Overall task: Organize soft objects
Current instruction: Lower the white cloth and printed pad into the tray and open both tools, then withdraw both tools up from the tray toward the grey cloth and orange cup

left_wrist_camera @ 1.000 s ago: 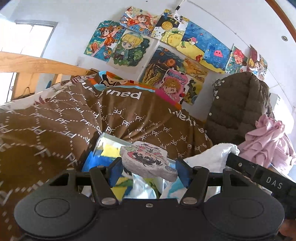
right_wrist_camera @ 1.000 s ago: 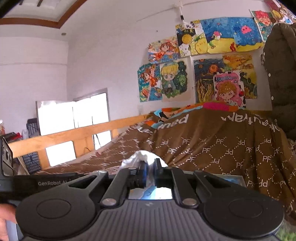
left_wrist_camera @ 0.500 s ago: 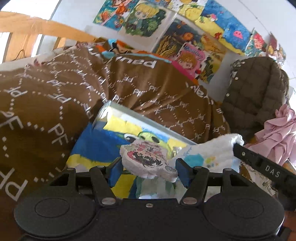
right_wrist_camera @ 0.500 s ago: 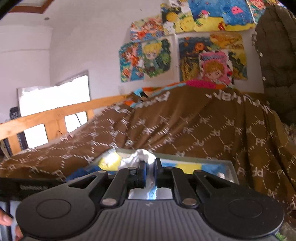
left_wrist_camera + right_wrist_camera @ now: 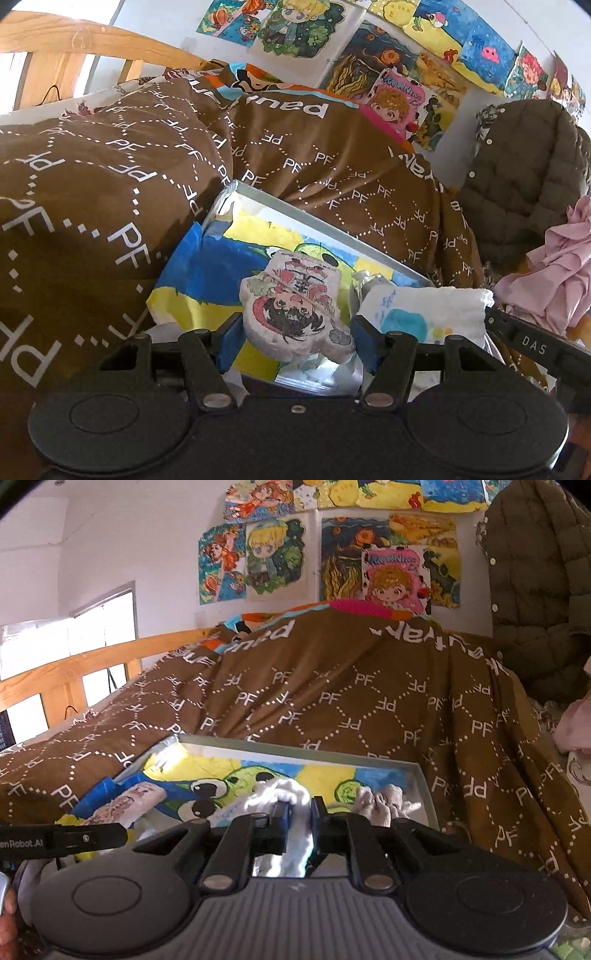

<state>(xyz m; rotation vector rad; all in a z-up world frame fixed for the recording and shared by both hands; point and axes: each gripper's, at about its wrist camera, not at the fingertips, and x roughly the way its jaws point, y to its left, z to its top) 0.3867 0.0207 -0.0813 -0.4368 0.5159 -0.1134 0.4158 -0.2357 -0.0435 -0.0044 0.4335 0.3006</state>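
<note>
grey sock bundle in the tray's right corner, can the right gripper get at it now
Probably not yet: the right gripper, jaws opening, has the white cloth between them. The grey sock bundle lies uncovered beside it in the tray.

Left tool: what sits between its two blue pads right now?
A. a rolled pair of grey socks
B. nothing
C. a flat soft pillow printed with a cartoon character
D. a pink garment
C: in the left wrist view the left tool has its blue pads on either side of a small cartoon-printed pillow, held over the grey box with the painted picture inside.
</note>
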